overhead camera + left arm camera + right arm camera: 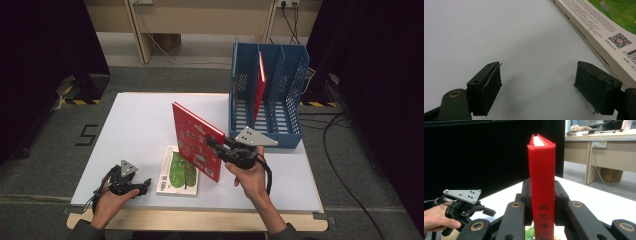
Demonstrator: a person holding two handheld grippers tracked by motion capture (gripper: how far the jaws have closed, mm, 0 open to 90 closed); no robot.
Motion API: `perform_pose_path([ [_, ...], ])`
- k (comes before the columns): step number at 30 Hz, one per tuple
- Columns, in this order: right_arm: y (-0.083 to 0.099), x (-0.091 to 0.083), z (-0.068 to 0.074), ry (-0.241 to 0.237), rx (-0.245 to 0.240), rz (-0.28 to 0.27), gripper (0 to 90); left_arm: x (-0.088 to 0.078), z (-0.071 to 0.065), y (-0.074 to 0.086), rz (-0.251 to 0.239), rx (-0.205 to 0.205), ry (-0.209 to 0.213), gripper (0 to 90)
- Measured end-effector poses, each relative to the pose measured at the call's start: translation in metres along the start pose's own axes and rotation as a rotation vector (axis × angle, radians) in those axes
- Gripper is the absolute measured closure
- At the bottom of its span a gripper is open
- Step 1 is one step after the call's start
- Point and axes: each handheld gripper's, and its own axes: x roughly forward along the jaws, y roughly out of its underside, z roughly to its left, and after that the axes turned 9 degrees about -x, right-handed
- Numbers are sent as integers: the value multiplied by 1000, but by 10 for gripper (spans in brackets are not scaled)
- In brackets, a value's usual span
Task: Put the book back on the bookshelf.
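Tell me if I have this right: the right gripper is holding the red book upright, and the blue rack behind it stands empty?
Not quite: the blue rack already holds another red book in one slot, as the high view shows. The right gripper does hold the red book upright.

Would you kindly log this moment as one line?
right gripper: shut on red book, upright | left gripper: open, beside green book | blue rack: one red book inside

The upright book (196, 141) is red with small grey-white pictures. At its 7 o'clock the flat book (178, 172) is white with green leaves. The file rack (267, 95) is blue, the bench (135, 130) white.
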Motion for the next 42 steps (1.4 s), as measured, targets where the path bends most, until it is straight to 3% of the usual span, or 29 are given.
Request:
perform_pose_path([
  [15, 10, 11, 4, 5, -15, 21, 754, 0, 0, -1, 1, -1, -1, 201],
  [42, 34, 35, 5, 21, 11, 15, 751, 1, 0, -1, 3, 0, 0, 199],
])
